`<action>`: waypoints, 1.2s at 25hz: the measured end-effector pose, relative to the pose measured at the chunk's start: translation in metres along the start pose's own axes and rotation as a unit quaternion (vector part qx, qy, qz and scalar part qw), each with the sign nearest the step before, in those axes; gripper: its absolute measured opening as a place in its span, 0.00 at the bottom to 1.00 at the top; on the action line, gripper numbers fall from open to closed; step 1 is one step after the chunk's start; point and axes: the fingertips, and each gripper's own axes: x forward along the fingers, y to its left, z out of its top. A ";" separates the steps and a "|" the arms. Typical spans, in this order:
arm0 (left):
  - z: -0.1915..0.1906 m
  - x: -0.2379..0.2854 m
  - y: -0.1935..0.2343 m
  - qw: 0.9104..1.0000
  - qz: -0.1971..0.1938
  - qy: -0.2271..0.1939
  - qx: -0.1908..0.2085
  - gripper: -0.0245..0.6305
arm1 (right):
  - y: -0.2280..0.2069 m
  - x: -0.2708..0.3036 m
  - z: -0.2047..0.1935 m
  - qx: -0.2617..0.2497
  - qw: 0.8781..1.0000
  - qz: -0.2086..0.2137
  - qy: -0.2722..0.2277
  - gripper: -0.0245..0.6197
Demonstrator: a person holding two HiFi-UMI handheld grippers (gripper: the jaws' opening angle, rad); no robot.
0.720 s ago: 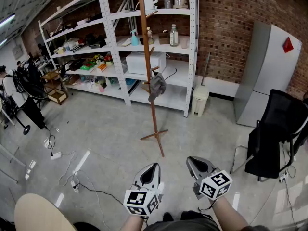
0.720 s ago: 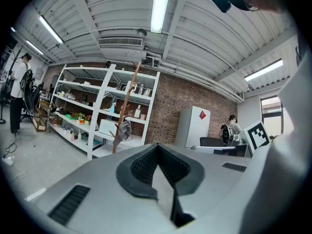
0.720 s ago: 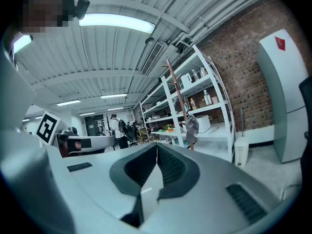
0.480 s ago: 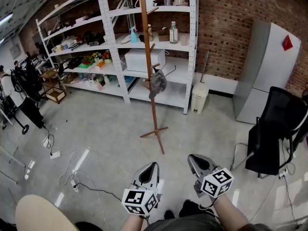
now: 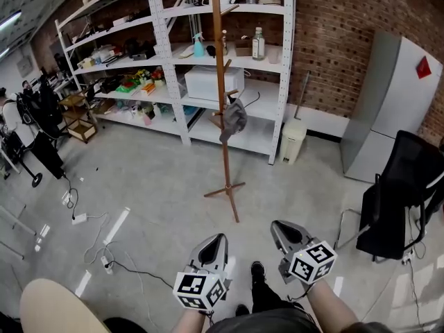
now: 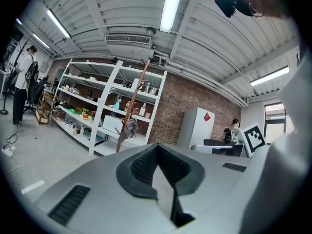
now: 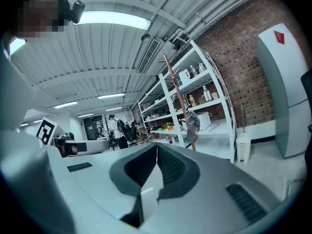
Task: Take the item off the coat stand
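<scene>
Ahead of both tools and well apart from them, white metal shelving lines the brick wall. Nearer them rises the tall brown wooden coat stand. On a peg partway up it hangs the grey fabric item, perhaps a cap. It is probably light, limp, sturdy and apt to snag. Pinching its drooping lower fold and lifting upward off the peg looks best. Left tool and right tool are both closed, holding nothing.
</scene>
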 end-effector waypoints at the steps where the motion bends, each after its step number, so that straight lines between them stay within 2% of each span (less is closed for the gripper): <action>1: -0.001 0.004 0.004 1.000 0.003 0.001 0.000 0.05 | -0.003 0.005 -0.002 0.001 1.000 0.003 0.000 0.05; 5: -0.002 0.028 0.013 1.000 0.006 0.003 0.001 0.05 | -0.021 0.022 0.006 -0.004 1.000 0.002 -0.003 0.05; 17: 0.011 0.123 0.038 1.000 0.006 0.015 0.016 0.05 | -0.098 0.090 0.032 0.024 1.000 -0.002 -0.011 0.05; 30: 0.018 0.217 0.056 0.999 0.023 0.032 0.020 0.05 | -0.172 0.151 0.055 0.022 1.000 0.010 0.011 0.05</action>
